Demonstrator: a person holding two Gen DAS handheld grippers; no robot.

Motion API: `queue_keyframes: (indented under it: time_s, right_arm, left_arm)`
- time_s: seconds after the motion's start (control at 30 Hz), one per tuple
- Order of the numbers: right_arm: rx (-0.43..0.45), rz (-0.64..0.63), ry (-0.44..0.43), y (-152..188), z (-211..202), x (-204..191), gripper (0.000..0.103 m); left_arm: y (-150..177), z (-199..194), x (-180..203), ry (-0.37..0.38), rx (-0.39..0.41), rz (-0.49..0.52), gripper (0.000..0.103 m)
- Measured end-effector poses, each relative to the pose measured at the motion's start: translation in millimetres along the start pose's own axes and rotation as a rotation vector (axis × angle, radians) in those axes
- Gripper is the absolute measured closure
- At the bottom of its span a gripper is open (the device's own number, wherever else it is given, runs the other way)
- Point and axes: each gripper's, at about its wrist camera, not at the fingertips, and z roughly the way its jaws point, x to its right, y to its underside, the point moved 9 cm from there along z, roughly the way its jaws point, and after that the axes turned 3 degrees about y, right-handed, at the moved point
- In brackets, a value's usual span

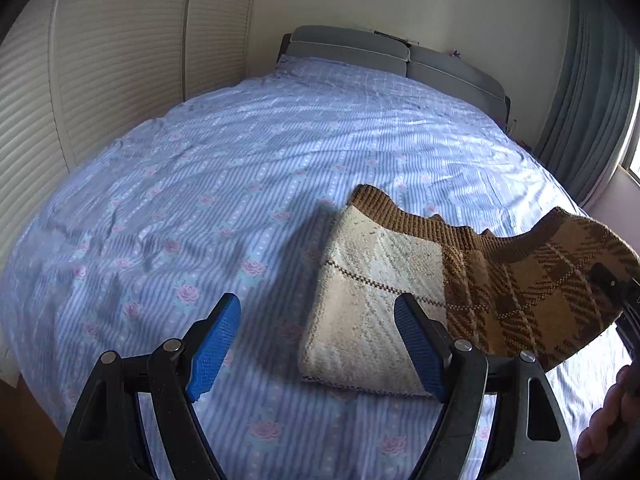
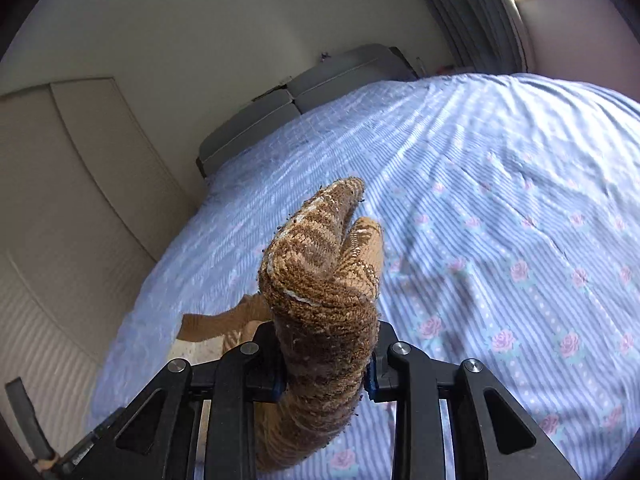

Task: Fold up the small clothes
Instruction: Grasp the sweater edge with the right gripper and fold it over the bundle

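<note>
Sunlit bedroom: a wide bed covered by a pale blue striped sheet [image 1: 248, 168] printed with pink roses fills both views. Grey padded headboard cushions [image 1: 384, 54] stand at its far end, cream slatted closet doors [image 1: 108, 68] run along one side, and grey-blue curtains [image 1: 592, 92] hang beside a bright window on the other.

On the sheet lies a small knitted sweater in cream and brown plaid [image 1: 404, 280], with a brown ribbed band along its far edge. Its cream part rests flat on the bed; its brown plaid part is lifted off the sheet toward the right edge of the left wrist view.

The left gripper [image 1: 318, 344], black with blue textured pads [image 1: 214, 344], hovers above the bed with its jaws wide apart, holding nothing; one finger overlaps the sweater's near cream edge in the picture. The right gripper [image 2: 325, 372] is clamped tight on a bunched roll of the brown knit, which sticks up between its fingers.
</note>
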Motion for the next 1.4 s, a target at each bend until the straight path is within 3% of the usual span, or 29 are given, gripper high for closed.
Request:
queue_keyframes:
  time_s: [0.2, 0.4, 0.57, 0.8, 0.9, 1.07, 1.2, 1.4]
  right_arm:
    - [0.092, -0.378, 0.097, -2.5, 0.4, -103.9, 0.074]
    - [0.094, -0.833, 0.127, 60.4, 28.3, -200.9, 0.075]
    - [0.034, -1.194, 0.131, 140.9, 54.6, -242.9, 0.075]
    - [0.074, -1.386, 0.091, 194.0, 36.4, -256.9, 0.075]
    - [0.088, -1.411, 0.105, 202.7, 40.8, -252.3, 0.073]
    - [0.085, -1.327, 0.094, 190.3, 43.8, -255.4, 0.063]
    - [0.089, -1.247, 0.033, 176.7, 22.0, -250.0, 0.039]
    - [0.074, -1.008, -0.02, 144.2, -13.8, -211.9, 0.038]
  left_arm:
    - [-18.4, -23.2, -54.8, -0.058, 0.035, -0.01, 0.024]
    - [-11.9, -38.9, -120.3, -0.122, 0.03, -0.046, 0.024]
    - [-0.7, -42.0, -159.4, -0.16, 0.009, -0.075, 0.024]
    - [12.9, -30.3, -178.6, -0.151, -0.022, -0.105, 0.024]
    - [16.7, -22.9, -172.9, -0.136, -0.036, -0.089, 0.024]
    - [12.3, -16.8, -156.3, -0.097, -0.042, -0.066, 0.024]
    - [-4.8, -17.9, -133.9, -0.051, -0.021, -0.035, 0.024]
    - [-37.5, -9.3, -74.0, 0.093, -0.01, 0.012, 0.025]
